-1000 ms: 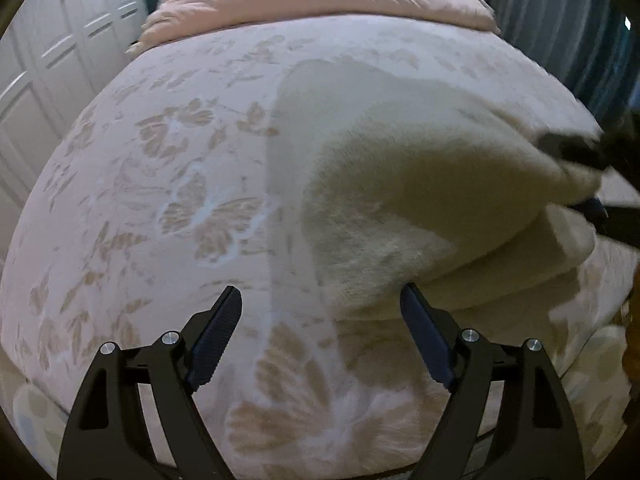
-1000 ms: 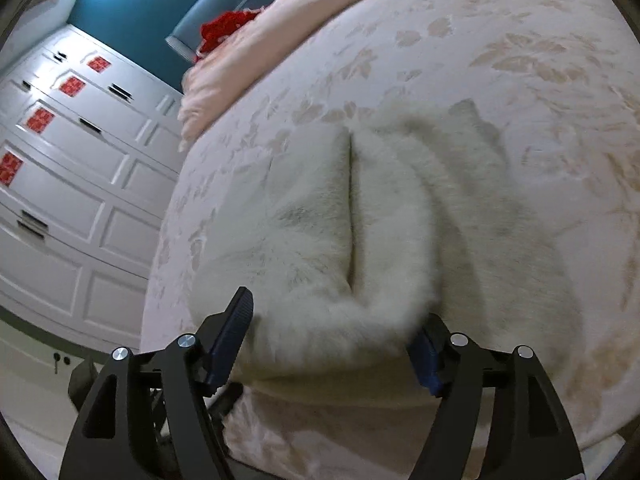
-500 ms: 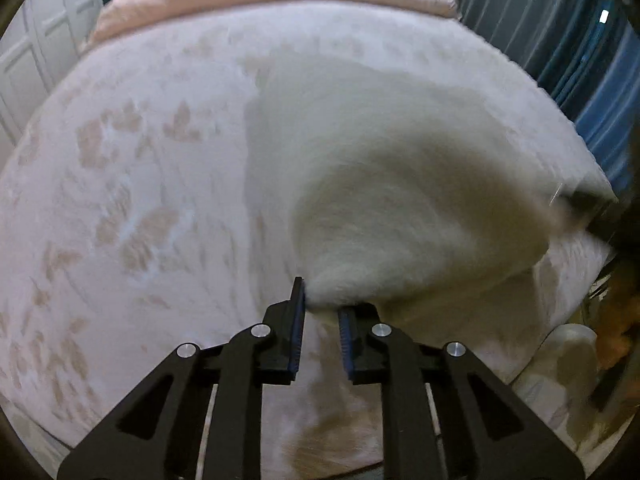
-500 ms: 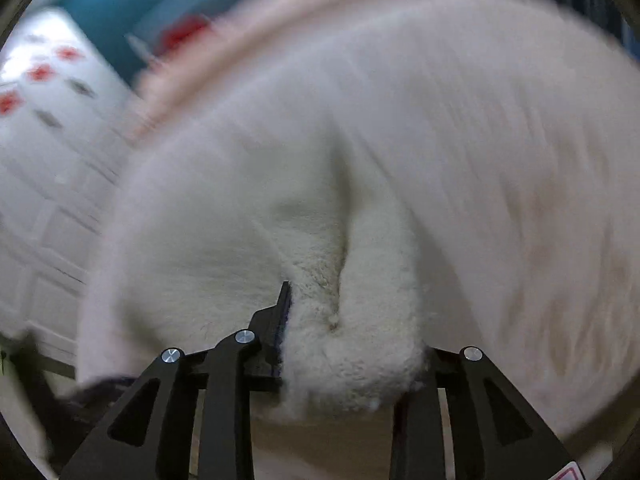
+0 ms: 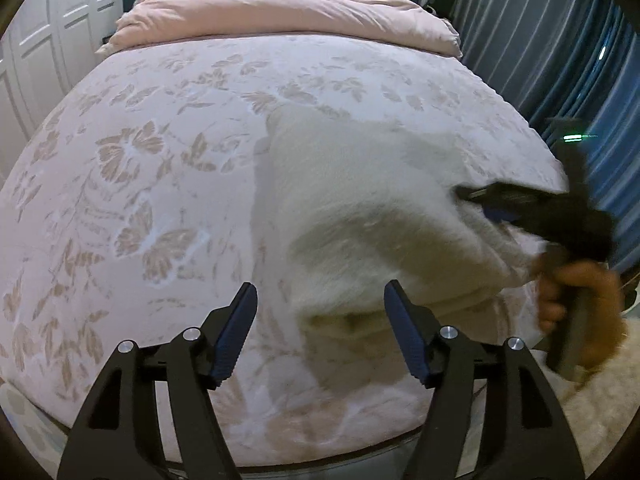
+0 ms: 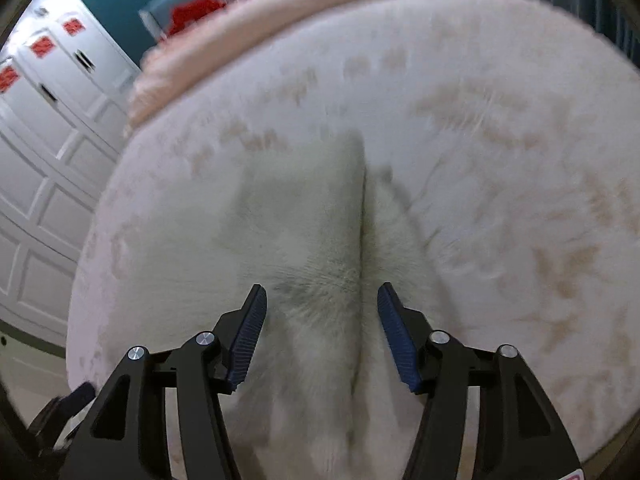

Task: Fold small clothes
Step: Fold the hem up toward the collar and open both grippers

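Left gripper (image 5: pixel 320 320): we read the jaws as opening, pads clear of the fleece corner between them.
Right gripper (image 6: pixel 320 328): jaws opening, astride the fold ridge, not pressing.
Fleece garment (image 5: pixel 360 208): we find it folded on the floral bedspread (image 5: pixel 160 160), near the bed's front edge.
Next step, in our judgement: we regrip both near corners evenly, then fold away toward the pink duvet (image 5: pixel 280 12).

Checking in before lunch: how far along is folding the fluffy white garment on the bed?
Done: the fluffy white garment lies doubled on the bed. In hand: left gripper and right gripper are opening, fabric between unpressed. Left: any further fold.
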Demonstrator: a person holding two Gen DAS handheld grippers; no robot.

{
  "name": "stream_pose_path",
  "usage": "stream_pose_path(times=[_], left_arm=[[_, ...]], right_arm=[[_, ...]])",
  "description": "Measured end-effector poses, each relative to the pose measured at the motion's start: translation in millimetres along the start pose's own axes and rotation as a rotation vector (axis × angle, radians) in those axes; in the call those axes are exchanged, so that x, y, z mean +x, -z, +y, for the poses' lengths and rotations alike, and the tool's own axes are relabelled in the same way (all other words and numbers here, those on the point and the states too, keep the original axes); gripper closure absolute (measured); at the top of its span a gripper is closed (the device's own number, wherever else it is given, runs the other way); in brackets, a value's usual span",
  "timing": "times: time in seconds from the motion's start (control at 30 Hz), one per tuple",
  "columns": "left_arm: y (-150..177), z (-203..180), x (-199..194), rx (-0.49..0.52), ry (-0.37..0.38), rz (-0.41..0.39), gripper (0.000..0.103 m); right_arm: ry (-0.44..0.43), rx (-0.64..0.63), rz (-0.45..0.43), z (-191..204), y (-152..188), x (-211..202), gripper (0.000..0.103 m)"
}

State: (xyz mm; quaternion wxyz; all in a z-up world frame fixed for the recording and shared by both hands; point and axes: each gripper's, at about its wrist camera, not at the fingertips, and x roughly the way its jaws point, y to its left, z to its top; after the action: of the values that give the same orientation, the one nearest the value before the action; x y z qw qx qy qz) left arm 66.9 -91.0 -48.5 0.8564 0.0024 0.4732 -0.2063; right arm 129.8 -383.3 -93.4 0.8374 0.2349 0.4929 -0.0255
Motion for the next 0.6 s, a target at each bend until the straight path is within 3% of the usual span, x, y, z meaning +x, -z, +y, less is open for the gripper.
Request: stream_pose_path(times=[0.03,0.07,0.17,0.23,0.27,0.33,0.37,0.43,0.5,0.6], left_arm=[[-4,-1,-3,-0.014,0.022,-0.004,0.039],[-8,-1,-8,-0.023,0.043,-0.015,0.039],[-23,-1,-23,-0.042,0.079,-0.059,0.032],[-31,-1,-24,-0.054,0.066,-0.077,0.026],[-34,0,-20,-0.052,0.053,-0.074,0.026],[-35,1,-4,-0.048,-0.005,-0.034,0.026],[-34,3,1,-0.050,-0.015,-0.018,0.026],[-26,11,8,-0.072,-0.034,0.013,0.026],[-18,19,10,-0.081,-0.044,0.027,0.026],[-5,28,12,-0.075,-0.060,0.053,0.026]], right_arm=[[-0.006,-0.013,0.000,3,-2,3,0.095],[-0.028,-0.028,-0.016,8,-4,-3,0.094],[-0.128,-0.037,-0.187,15,-16,-61,0.095],[-0.119,-0.037,-0.270,7,-18,-84,0.095],[-0.079,-0.035,-0.261,-1,-18,-77,0.095],[0.090,-0.084,-0.058,-22,-10,-11,0.093],[0.124,-0.081,0.006,-30,-3,8,0.092],[0.117,-0.068,-0.068,-27,3,-14,0.084],[0.101,-0.061,-0.162,-10,5,-51,0.084],[0.032,-0.151,-0.265,31,16,-96,0.084]])
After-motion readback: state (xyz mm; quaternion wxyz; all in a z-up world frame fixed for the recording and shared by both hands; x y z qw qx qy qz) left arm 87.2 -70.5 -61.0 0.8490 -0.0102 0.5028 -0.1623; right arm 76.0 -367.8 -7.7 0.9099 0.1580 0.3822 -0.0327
